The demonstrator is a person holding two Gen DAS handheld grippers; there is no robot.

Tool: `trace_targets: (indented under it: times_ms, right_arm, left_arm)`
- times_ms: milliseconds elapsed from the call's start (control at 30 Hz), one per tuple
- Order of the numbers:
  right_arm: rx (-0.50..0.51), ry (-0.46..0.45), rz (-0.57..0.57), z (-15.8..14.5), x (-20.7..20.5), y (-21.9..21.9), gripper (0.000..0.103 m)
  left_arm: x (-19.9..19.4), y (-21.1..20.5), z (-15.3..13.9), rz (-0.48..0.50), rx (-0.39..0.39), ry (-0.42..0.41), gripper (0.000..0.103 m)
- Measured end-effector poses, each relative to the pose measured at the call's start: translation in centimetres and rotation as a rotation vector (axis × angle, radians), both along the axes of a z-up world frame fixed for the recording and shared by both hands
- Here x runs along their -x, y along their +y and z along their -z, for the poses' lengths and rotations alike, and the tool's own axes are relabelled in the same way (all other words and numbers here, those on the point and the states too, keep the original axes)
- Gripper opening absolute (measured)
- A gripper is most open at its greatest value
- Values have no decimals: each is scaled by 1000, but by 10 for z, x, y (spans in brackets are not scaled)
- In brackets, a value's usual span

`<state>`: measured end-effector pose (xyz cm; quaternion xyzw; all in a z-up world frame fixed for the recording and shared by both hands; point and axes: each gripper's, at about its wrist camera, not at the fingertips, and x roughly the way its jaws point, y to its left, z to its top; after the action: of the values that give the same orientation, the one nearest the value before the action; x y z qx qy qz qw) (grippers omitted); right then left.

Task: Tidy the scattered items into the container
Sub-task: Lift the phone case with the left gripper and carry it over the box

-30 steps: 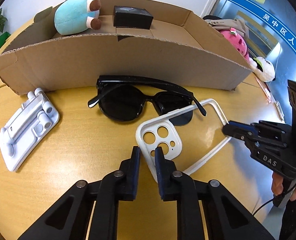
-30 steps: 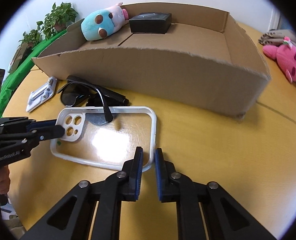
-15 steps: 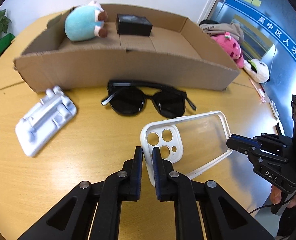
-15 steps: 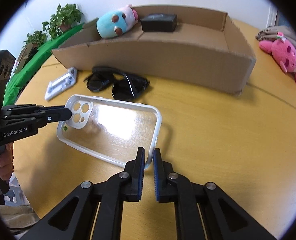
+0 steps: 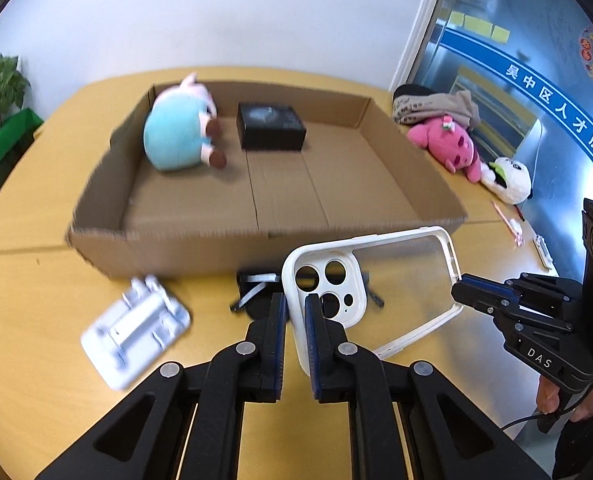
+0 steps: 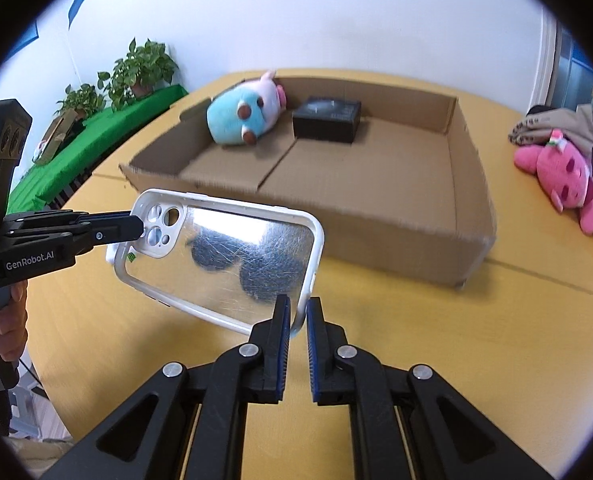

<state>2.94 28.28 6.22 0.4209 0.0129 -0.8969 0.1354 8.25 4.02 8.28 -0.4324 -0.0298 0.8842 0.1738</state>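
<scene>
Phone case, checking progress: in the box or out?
Out. The phone case hangs above the table, short of the box, pinched by both grippers.

Three plush toys (image 5: 180, 136), one phone case (image 5: 376, 280), one cardboard box (image 5: 168, 248).

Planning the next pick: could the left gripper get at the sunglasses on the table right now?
Probably not yet. The left gripper is shut on the phone case, shared with the right gripper, and the case hangs over the sunglasses. Box the case first.

Left gripper (image 5: 295, 312) clamped tight, right gripper (image 6: 297, 318) likewise — both angled downward, each held by a hand (image 6: 10, 318)
</scene>
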Motion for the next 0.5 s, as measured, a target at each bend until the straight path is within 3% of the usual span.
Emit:
trace_targets:
  times_ms: [233,500]
  right_arm:
    - [3,110,3,-37,16,-5,7]
    - [15,180,-8,-58,35,-22,7]
  left_arm:
    - [17,-12,-33,-11,0,74,9]
    - [36,-30,-62,-24,26,143,9]
